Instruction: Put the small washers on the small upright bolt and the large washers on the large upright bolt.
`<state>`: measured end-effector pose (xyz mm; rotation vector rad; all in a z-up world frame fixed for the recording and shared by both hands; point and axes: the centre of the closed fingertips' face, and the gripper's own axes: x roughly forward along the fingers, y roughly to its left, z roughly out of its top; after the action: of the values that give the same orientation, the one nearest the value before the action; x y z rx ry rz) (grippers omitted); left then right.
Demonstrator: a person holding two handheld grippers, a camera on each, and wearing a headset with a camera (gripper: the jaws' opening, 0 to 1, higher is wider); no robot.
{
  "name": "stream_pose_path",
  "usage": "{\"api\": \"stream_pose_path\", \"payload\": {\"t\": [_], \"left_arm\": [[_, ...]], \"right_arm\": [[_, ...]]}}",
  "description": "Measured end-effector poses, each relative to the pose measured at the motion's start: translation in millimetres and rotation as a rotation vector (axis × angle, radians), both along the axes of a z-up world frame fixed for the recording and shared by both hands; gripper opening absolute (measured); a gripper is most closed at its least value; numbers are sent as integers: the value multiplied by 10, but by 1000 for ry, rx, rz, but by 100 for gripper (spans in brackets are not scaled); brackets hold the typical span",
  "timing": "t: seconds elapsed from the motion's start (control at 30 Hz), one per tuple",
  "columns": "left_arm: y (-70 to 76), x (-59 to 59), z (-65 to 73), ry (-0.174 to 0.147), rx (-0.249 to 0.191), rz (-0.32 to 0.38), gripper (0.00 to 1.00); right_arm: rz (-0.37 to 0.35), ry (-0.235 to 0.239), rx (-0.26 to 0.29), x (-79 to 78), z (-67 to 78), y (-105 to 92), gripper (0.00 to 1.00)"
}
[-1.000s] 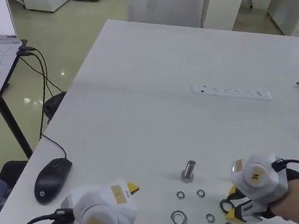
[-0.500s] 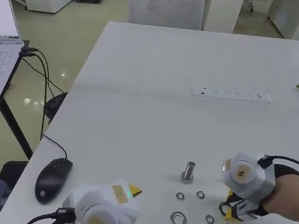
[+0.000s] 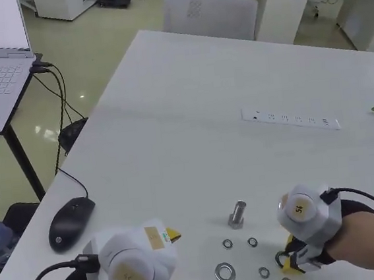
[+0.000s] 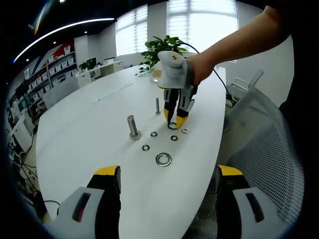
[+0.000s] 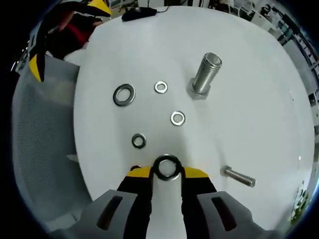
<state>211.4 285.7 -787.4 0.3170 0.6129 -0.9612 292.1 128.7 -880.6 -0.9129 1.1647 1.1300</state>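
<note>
The right gripper point(image 5: 167, 173) was held low over the white table point(image 3: 191, 113), and its jaws were pressed in on a large washer point(image 5: 167, 167), which was pinched between the yellow tips. Whether that washer was touching the tabletop could not be told. The large upright bolt point(image 5: 204, 74) was seen standing on its head well ahead of the pinched washer, with nothing threaded on it. The small upright bolt point(image 4: 157, 105) was found just beside the right gripper, likewise bare. A second large washer point(image 5: 123, 94) was seen lying flat nearer the person's edge of the table, and small washers point(image 5: 178, 118) were scattered between it, the large bolt and the right gripper. The left gripper point(image 4: 168, 172) was held back at the table's near edge, its jaws spread wide with nothing between them.
</note>
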Motion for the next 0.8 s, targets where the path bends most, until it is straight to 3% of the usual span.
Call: {"api": "stream_pose_path", "payload": {"t": [0.23,0.4,0.8], "left_arm": [[25,-8,-19,0,9,0,77],[34,-8,-18,1,12,-2,77],[45,38,54,-15,14,-8,77]], "right_arm": [[-1,7,-11,28,120,-45,21],[7,-2,-15,89,309,-20,21],[36,-23,-26,236,743,224,21]]}}
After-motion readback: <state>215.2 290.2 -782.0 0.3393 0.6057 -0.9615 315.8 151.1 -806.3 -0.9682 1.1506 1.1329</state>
